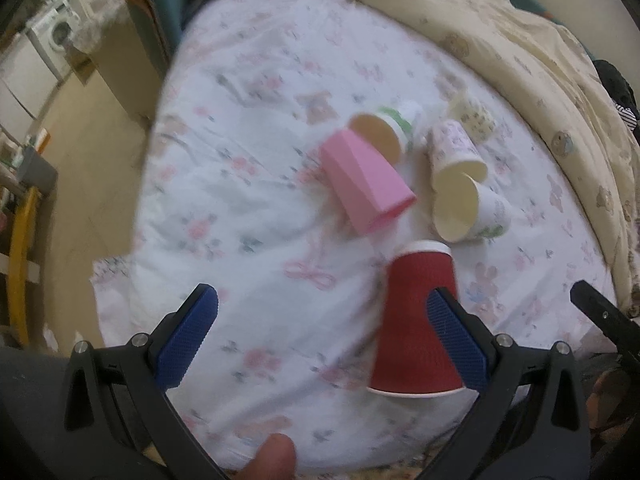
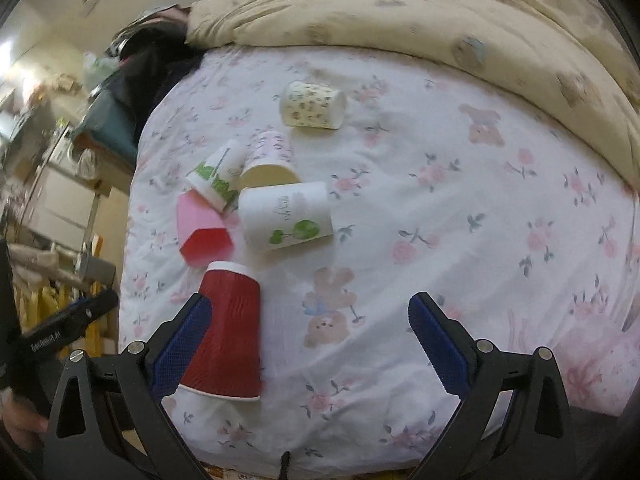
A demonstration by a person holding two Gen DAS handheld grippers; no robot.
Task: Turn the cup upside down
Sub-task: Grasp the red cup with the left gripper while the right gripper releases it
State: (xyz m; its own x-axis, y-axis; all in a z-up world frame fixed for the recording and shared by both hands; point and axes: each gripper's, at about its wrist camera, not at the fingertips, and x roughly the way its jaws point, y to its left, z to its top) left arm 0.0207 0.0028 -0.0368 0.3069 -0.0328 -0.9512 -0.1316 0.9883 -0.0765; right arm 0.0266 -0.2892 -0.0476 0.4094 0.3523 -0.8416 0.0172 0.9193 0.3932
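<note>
Left gripper (image 1: 322,334) jaws spread wide, nothing between them; blue pads hanging over the floral bed sheet (image 1: 256,208). Right pad of that gripper overlapping the red cup (image 1: 416,320) in the left wrist view; contact not determinable. Right gripper (image 2: 310,338) jaws likewise wide, nothing held; its left pad just beside the red cup (image 2: 226,332) wall, touching or not unclear. Red cup standing mouth-down on the sheet, white-rimmed wide end at the bottom, narrow base on top, slightly tilted in both views. Beyond it, a cluster of cups lying on their sides: pink faceted cup (image 2: 202,230) nearest the red one, white cup with green leaf print (image 2: 286,216) just to its right, green-and-white cup (image 2: 216,180) behind the pink one, pale pink patterned cup (image 2: 270,158) with its mouth toward the cameras. Small flower-print cup (image 2: 312,104) on its side, apart from the cluster, farther up the bed. Cream quilt (image 2: 400,12) bunched along the far edge of the sheet. Left wrist view motion-blurred. At left of that view, off the bed, a washing machine (image 1: 52,38) in the background. Black tip of the other gripper visible at the side edge of each view.
</note>
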